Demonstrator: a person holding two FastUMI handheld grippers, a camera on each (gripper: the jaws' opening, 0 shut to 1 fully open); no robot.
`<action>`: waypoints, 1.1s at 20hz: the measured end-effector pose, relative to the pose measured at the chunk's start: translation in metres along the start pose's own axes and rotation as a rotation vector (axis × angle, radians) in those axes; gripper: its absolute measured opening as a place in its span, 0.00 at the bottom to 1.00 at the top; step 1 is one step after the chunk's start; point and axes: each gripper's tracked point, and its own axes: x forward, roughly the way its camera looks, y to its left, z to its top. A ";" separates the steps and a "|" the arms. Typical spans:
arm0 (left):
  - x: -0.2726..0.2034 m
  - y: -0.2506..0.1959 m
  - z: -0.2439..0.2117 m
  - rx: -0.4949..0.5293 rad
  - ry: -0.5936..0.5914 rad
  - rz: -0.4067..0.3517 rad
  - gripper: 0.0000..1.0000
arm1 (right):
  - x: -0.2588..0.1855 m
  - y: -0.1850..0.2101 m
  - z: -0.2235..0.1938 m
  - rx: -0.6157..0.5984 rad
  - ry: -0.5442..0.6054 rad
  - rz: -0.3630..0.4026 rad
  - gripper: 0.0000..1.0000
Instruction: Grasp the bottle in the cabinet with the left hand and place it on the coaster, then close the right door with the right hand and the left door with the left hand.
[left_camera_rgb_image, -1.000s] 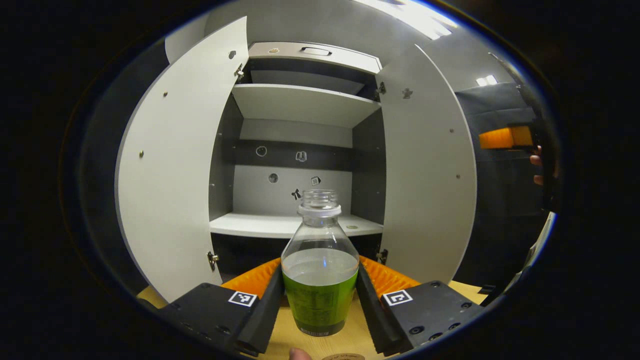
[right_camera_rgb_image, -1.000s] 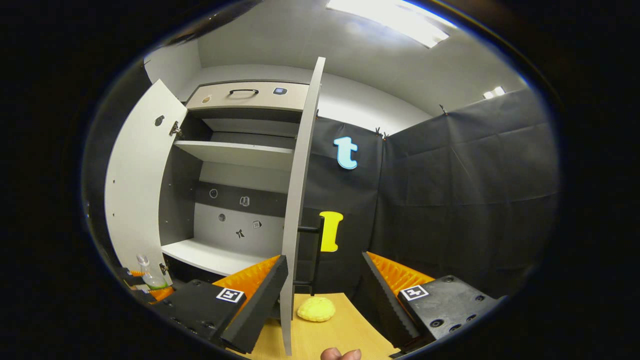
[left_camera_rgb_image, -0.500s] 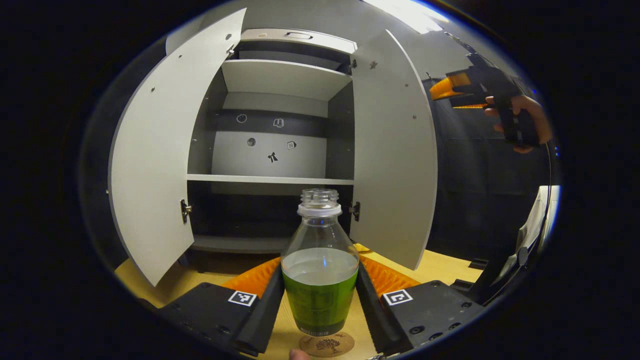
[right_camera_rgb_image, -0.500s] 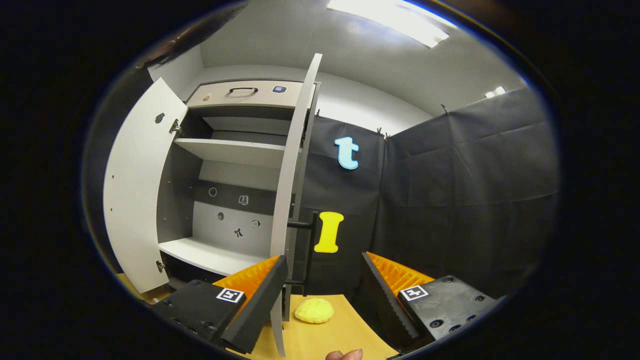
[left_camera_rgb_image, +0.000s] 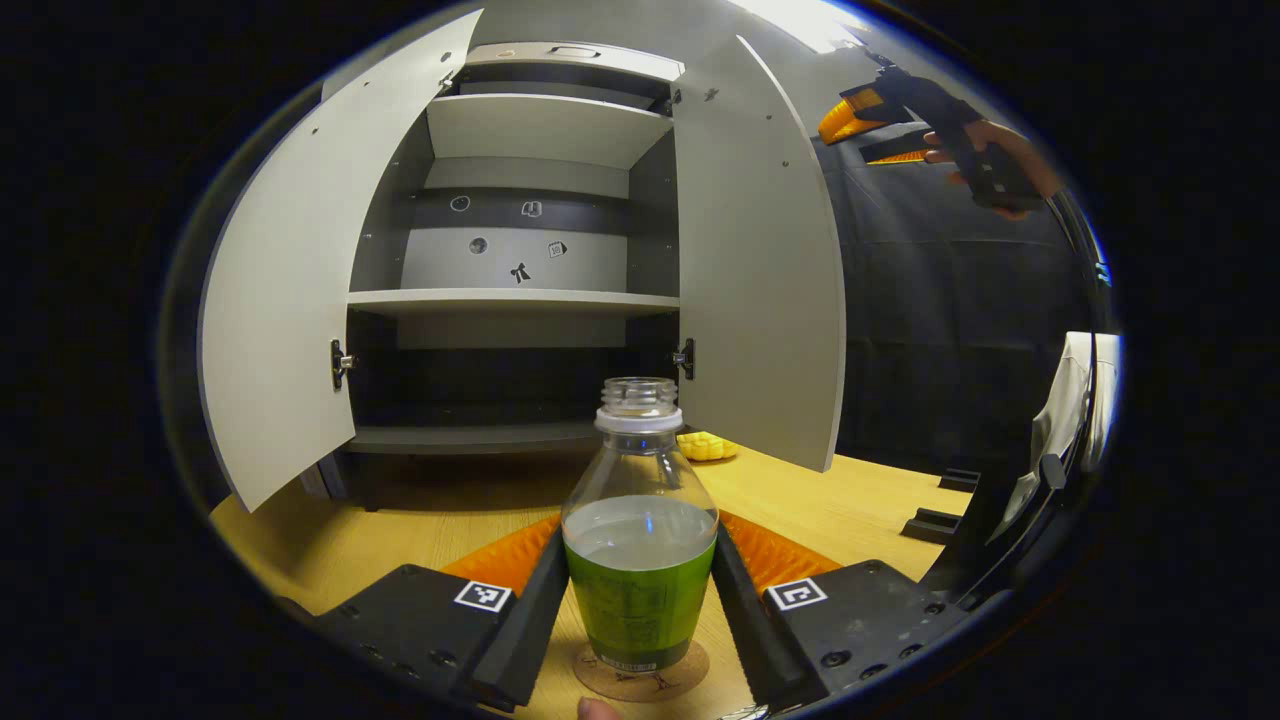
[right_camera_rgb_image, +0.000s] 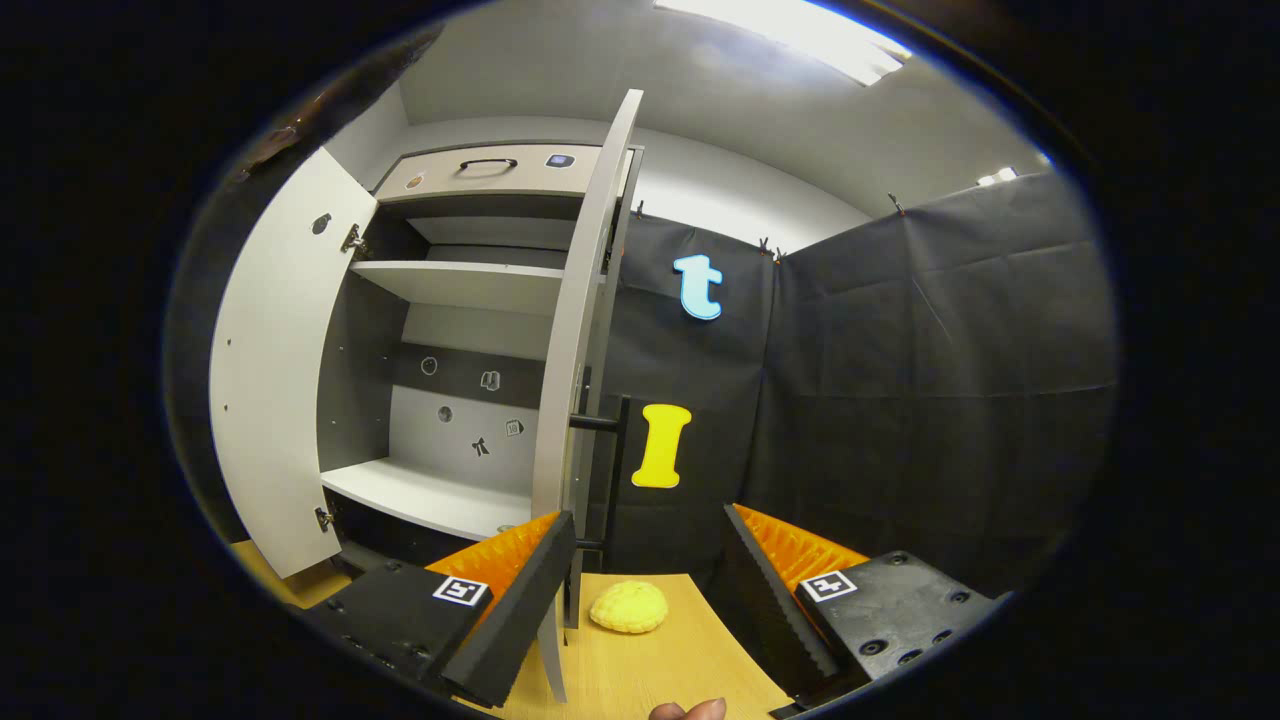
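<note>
One bottle (left_camera_rgb_image: 640, 530), one coaster (left_camera_rgb_image: 640, 672), two open doors (left_camera_rgb_image: 760, 270).

The bottle (left_camera_rgb_image: 640, 520) is clear, glossy plastic, capless, with a smooth printed wrap around its lower half. Under it the coaster (left_camera_rgb_image: 640, 672) looks like matt cork with a dark print. The worktop (left_camera_rgb_image: 420, 520) is light wood-grain with a soft sheen. The cabinet (left_camera_rgb_image: 520, 300) is made of smooth, matt painted board, as are its left door (left_camera_rgb_image: 290, 290) and right door (left_camera_rgb_image: 755, 270); small shiny metal hinges sit at the door edges. The booth wall (right_camera_rgb_image: 920, 380) is creased matt cloth. Near the worktop's far edge lies a yellow lump (right_camera_rgb_image: 628, 607) with a bumpy, spongy surface. The left tool (left_camera_rgb_image: 640, 600) has ribbed, rubbery-looking inner faces and a matt body.
</note>
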 end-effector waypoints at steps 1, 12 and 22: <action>0.001 0.001 -0.003 -0.007 0.003 0.004 0.78 | -0.001 0.000 -0.001 -0.004 0.003 -0.001 0.97; -0.009 0.005 -0.027 -0.037 0.113 0.018 0.95 | 0.000 0.005 -0.001 -0.007 0.014 -0.006 0.97; -0.083 0.045 0.094 -0.100 0.045 0.125 0.96 | 0.001 0.002 -0.008 0.056 0.048 -0.015 0.97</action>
